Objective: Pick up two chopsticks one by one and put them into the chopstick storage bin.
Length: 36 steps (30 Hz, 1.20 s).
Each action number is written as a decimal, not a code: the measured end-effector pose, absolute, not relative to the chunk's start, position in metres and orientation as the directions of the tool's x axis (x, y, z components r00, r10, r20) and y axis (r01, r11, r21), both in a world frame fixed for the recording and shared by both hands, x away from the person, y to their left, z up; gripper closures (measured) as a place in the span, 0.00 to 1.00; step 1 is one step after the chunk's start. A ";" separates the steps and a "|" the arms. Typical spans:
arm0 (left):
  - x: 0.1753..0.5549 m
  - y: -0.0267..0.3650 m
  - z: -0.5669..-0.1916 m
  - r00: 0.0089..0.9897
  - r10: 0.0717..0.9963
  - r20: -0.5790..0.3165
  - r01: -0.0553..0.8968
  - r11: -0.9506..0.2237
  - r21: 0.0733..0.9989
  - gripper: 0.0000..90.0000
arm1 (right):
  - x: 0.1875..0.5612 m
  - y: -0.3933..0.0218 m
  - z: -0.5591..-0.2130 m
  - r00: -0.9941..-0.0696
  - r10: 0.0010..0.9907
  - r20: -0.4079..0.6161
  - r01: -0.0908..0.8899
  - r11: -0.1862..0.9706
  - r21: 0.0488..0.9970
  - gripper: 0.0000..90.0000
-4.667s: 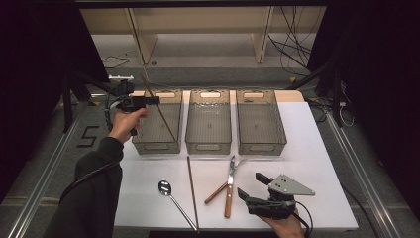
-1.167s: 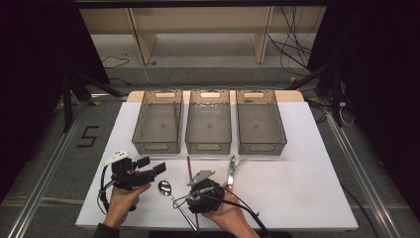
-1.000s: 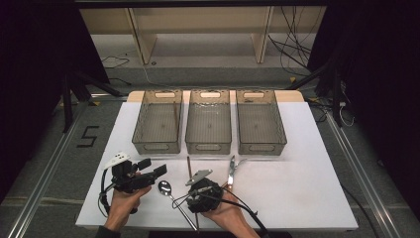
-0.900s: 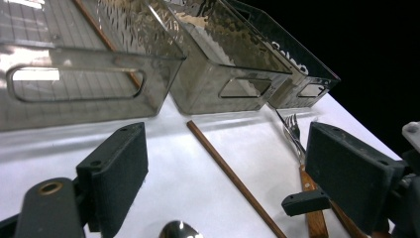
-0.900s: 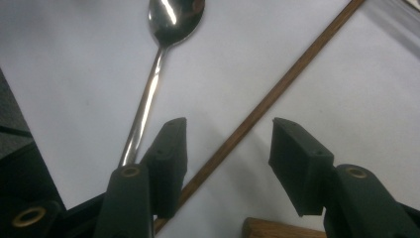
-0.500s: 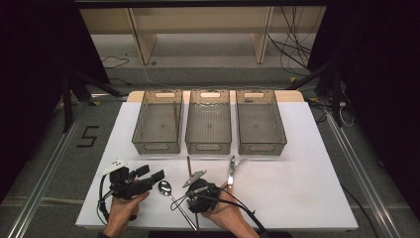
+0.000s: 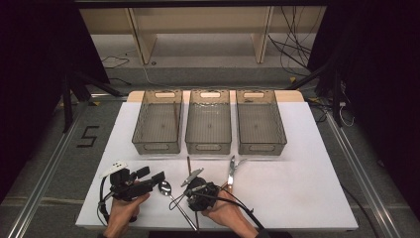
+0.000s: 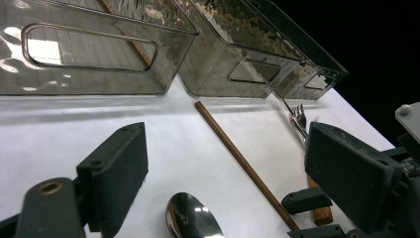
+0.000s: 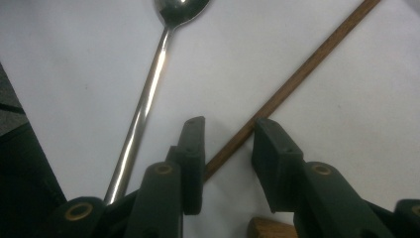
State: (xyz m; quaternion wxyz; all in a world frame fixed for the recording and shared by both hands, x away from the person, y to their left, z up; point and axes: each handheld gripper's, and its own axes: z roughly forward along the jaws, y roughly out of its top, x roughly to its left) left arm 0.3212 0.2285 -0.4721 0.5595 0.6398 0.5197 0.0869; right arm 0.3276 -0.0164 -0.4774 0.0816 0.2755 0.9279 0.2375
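Two jaws of my right gripper [image 9: 227, 144] straddled the thin wooden stick [image 9: 297, 79], which lay flat on the white tabletop [image 7: 297, 198]. They had just been closing, with the stick between them, but a gap remained on the right side, so I judged the grip not yet made. From the jaws the stick's long axis ran up and to the right, slanting across the gap rather than square to it. Just left of the stick lay the spoon [image 9: 148, 94], its handle running close past my left jaw. My left gripper [image 7: 148, 179] hovered over the spoon's bowl with jaws wide apart, so my right hand [image 7: 223, 210] was nearer the stick. Beyond the stick stood three clear bins [image 7: 208, 124].
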 end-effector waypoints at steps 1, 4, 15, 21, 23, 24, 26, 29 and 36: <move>0.321 0.229 -0.472 0.444 0.762 -0.471 0.568 0.167 0.806 0.18 | 0.328 -0.016 -0.478 -0.836 0.548 -0.020 0.470 0.735 0.488 0.77; 0.321 0.228 -0.473 0.444 0.762 -0.471 0.569 0.166 0.805 0.18 | 0.326 -0.016 -0.477 -0.836 0.549 -0.020 0.469 0.733 0.492 0.79; 0.322 0.228 -0.473 0.439 0.762 -0.477 0.573 0.171 0.801 0.18 | 0.325 -0.016 -0.475 -0.839 0.544 -0.005 0.470 0.731 0.495 0.85; 0.322 0.228 -0.474 0.445 0.763 -0.469 0.572 0.161 0.804 0.18 | 0.314 -0.015 -0.478 -0.822 0.568 -0.044 0.474 0.725 0.499 0.78; 0.322 0.228 -0.474 0.445 0.763 -0.469 0.574 0.159 0.803 0.18 | 0.314 -0.016 -0.479 -0.823 0.568 -0.036 0.474 0.719 0.509 0.78; 0.322 0.228 -0.474 0.446 0.764 -0.467 0.573 0.156 0.804 0.18 | 0.314 -0.016 -0.479 -0.823 0.567 -0.032 0.476 0.719 0.506 0.77; 0.322 0.228 -0.474 0.444 0.764 -0.468 0.574 0.159 0.803 0.18 | 0.314 -0.015 -0.478 -0.824 0.566 -0.040 0.476 0.728 0.493 0.75; 0.322 0.228 -0.474 0.443 0.764 -0.468 0.575 0.158 0.803 0.18 | 0.316 -0.015 -0.477 -0.837 0.547 -0.023 0.472 0.741 0.477 0.71; 0.322 0.228 -0.474 0.443 0.765 -0.468 0.576 0.157 0.802 0.19 | 0.315 -0.014 -0.477 -0.849 0.527 -0.048 0.447 0.763 0.467 0.72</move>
